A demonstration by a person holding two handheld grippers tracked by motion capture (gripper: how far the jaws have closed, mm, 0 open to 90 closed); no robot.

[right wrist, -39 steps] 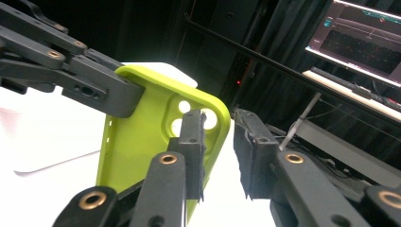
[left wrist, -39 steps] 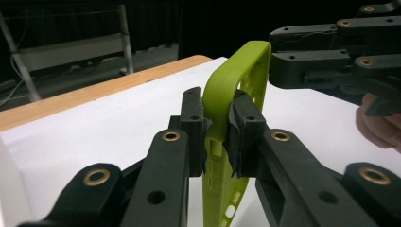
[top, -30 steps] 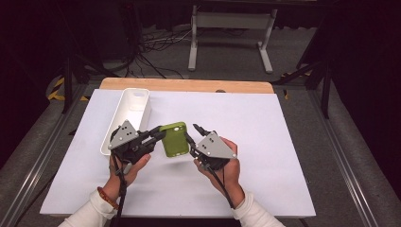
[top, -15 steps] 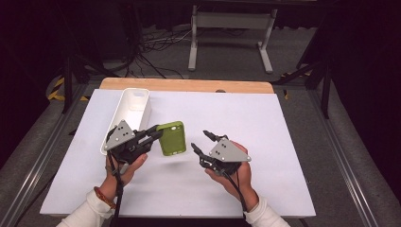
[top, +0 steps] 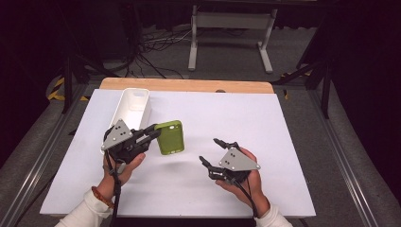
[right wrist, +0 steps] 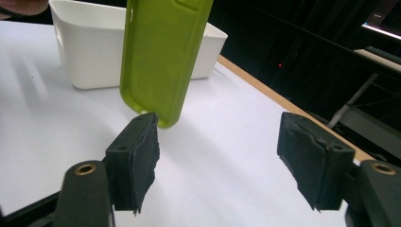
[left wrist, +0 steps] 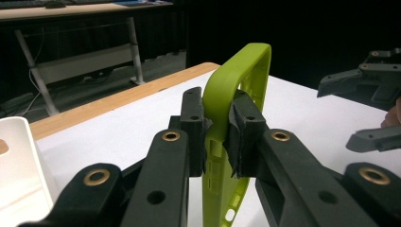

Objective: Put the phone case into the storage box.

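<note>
Between your left jaws sits a plain lime-green phone case (left wrist: 239, 90); behind it, a white bin (top: 134, 108).

left hand-held gripper (top: 152, 134) clamps green phone case (top: 169, 137) (beside white bin (top: 134, 109)); right hand-held gripper (top: 211, 151) apart.

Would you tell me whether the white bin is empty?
Apparently empty: the high view shows only bare white inside the bin, though its near end is hidden.
</note>
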